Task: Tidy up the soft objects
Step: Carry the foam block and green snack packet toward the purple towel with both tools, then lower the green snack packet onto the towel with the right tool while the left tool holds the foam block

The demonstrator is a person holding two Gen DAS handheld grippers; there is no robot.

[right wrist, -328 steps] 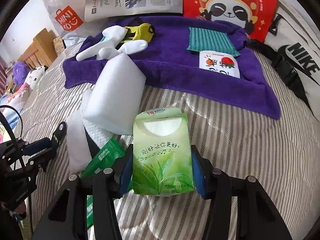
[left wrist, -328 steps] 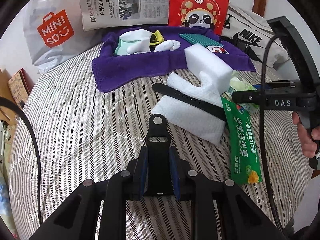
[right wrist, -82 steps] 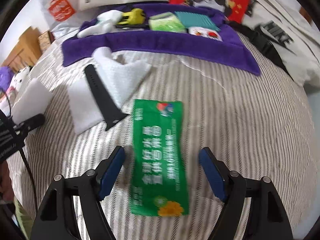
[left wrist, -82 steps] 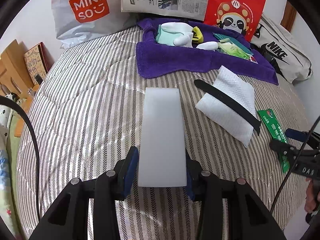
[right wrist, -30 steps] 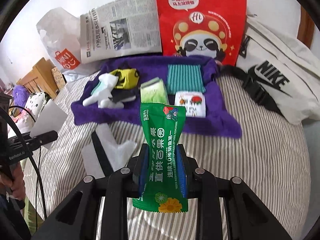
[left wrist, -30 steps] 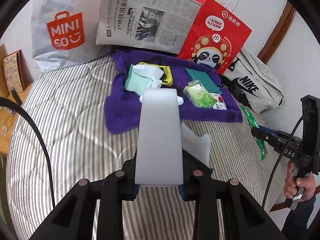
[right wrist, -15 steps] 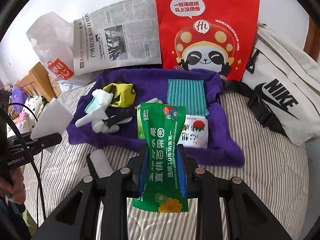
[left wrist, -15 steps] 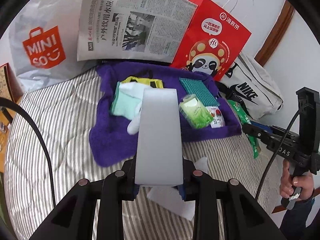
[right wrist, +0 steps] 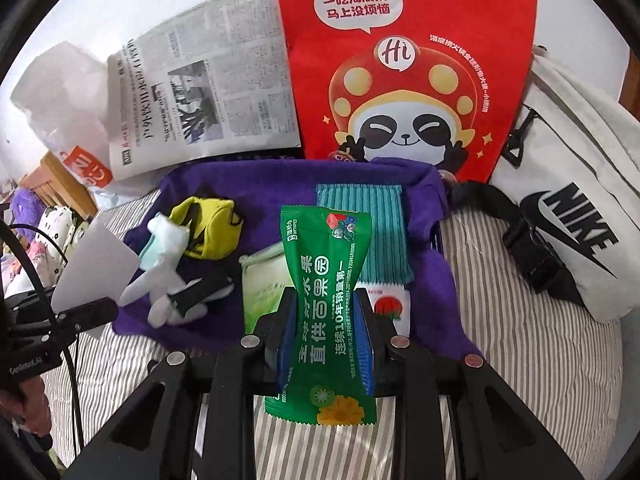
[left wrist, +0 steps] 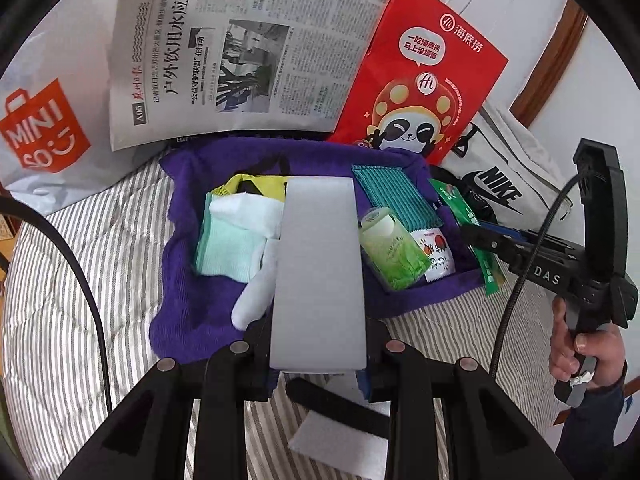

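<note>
L tool [left wrist: 318, 354] grips sponge [left wrist: 320, 272] over towel [left wrist: 192, 300] front edge.

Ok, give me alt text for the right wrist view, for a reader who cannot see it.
The right gripper pinches a green snack packet above a purple towel holding a yellow pouch, teal cloth and socks. A red panda bag and newspaper stand behind.

Both views are lit pretty evenly, soft daylight-ish, no hard shadows on the striped bed [left wrist: 100, 260]. Heavy fisheye bend, with black vignette in the corners. The red panda bag [right wrist: 408, 72] looks a bit washed out, and the newspaper [right wrist: 200, 92] print there is soft and blurry, sharper in the left view.
</note>
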